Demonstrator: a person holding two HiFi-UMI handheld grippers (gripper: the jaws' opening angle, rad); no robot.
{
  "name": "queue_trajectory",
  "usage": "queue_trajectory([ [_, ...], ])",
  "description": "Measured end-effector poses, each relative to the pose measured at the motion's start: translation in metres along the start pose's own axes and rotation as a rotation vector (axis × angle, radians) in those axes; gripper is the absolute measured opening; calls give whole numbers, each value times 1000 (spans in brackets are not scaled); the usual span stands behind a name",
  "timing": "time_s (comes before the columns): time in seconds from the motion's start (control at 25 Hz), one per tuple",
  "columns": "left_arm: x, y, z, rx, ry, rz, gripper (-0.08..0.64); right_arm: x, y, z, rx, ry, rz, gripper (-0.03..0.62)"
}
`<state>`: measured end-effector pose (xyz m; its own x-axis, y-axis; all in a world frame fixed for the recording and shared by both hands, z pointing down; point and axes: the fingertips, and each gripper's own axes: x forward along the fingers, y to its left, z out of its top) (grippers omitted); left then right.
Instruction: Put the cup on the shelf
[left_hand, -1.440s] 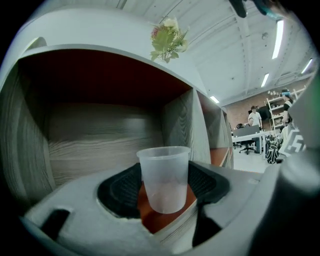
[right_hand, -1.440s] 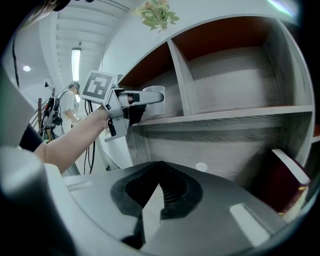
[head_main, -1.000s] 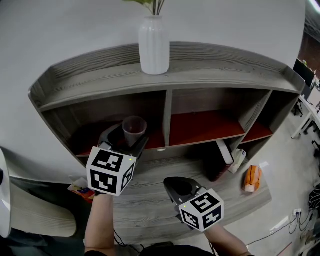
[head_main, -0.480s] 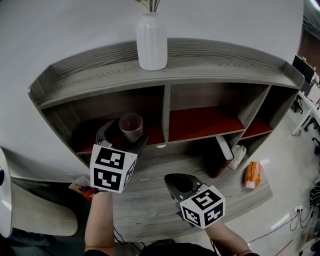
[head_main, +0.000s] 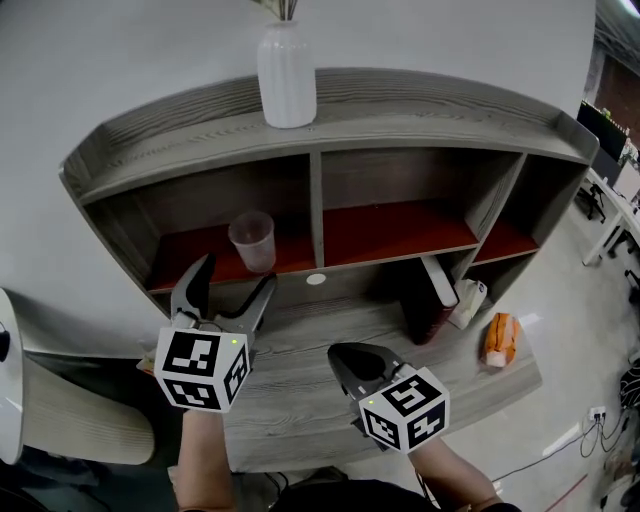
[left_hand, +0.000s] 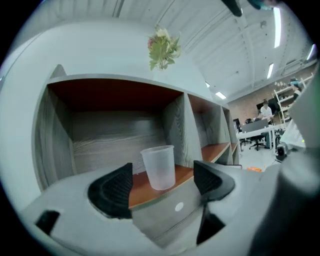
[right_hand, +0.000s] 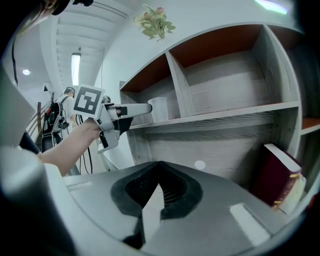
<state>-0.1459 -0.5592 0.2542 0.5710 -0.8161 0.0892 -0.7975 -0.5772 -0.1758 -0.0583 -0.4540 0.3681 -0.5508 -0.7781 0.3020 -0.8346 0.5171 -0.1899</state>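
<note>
The translucent plastic cup (head_main: 252, 242) stands in the grey wooden shelf's (head_main: 420, 110) left compartment, just beyond the left gripper's (head_main: 236, 276) open jaws, the right gripper (head_main: 345, 362) closed and empty; a sideways jaw swing could topple it

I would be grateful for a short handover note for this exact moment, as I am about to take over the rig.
Left gripper: open, nothing between its pads, just in front of the shelf's edge.
Right gripper: shut and empty, low in front of the unit.
Cup: upright on the red shelf, in the left compartment, touching neither gripper.
Done: the cup is placed and released.
Left: probably only drawing the left gripper clear without knocking the cup.
</note>
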Motion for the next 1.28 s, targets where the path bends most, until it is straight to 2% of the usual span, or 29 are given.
queue_trajectory([
  [0.2, -38, -28, -15, -98, -38, -23, 248, -21, 0, -7, -9, -5, -4, 0],
  [0.4, -62, -67, -31, -303, -80, -87, 140, -39, 4, -16, -15, -7, 0, 0],
  [0.48, -70, -86, -39, -331, -70, -115, 96, -46, 7, -21, -17, -9, 2, 0],
  [0.56, -78, -105, -49, -320, -42, -143, -1, -52, 9, -26, -20, -5, 5, 0],
  [0.68, -88, -133, -66, -300, 11, -164, -2, -61, 11, -35, -31, 9, 9, 0],
  [0.88, -107, -170, -93, -334, 70, -174, -2, -78, 14, -51, -8, 14, 20, 0],
  [1.28, -126, -210, -121, -364, 138, -159, -2, -107, 13, -85, 24, 23, 20, 0],
])
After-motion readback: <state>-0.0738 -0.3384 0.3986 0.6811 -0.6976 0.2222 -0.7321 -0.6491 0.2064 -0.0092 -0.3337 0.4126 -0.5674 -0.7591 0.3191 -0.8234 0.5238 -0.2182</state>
